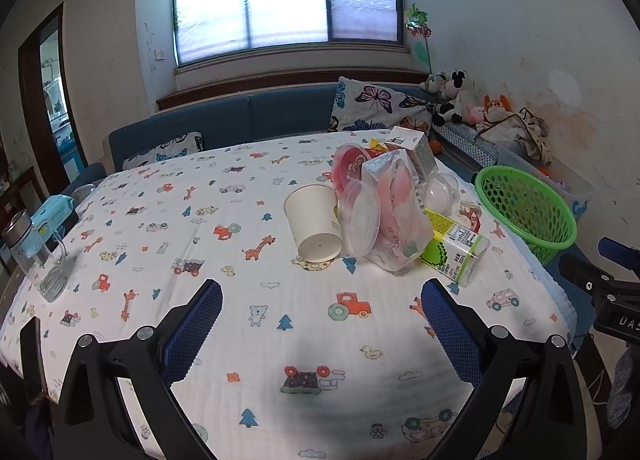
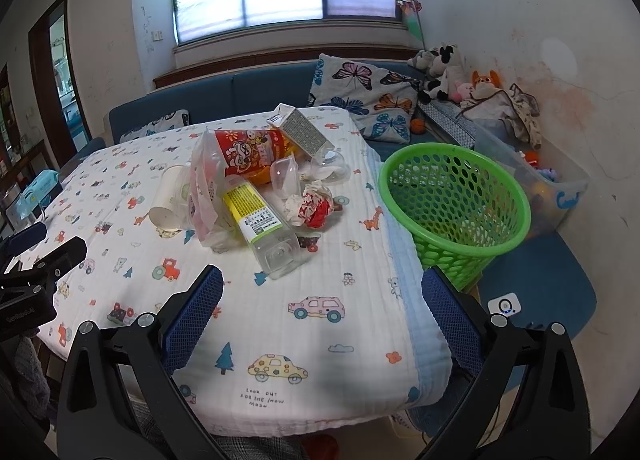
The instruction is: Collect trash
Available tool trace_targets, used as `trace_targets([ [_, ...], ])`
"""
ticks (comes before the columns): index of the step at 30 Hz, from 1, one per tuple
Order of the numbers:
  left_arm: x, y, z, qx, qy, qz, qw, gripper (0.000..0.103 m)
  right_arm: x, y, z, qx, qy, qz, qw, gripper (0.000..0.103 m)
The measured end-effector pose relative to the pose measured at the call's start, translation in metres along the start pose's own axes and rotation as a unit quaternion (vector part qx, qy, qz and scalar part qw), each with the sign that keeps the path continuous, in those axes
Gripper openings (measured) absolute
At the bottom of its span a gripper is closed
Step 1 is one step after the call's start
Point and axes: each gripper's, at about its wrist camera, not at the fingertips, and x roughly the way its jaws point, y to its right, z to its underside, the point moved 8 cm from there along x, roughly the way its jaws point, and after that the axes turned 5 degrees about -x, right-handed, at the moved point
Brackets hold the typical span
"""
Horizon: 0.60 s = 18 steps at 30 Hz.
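A heap of trash lies on the patterned tablecloth: a white paper cup on its side, a clear plastic bag, an empty clear bottle with a yellow-green label, a red snack tub, a grey carton, clear plastic lids and a crumpled red-white wrapper. A green mesh basket stands just off the table's right edge. My left gripper hovers open in front of the cup. Open too, my right gripper hangs over the table's near right corner, short of the bottle.
A glass jar and a blue wipes pack sit at the table's left edge, a dark phone near the front left. Behind are a blue sofa, butterfly cushions, plush toys and a clear storage bin.
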Motion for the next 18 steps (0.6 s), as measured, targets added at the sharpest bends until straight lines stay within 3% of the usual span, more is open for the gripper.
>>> trace_targets([
  [18,0.0038,0.0025,0.004,-0.001,-0.004,0.0,1.0,0.097,0.0035,-0.0026,0.0009,0.0,-0.004,-0.003,1.0,0.099],
])
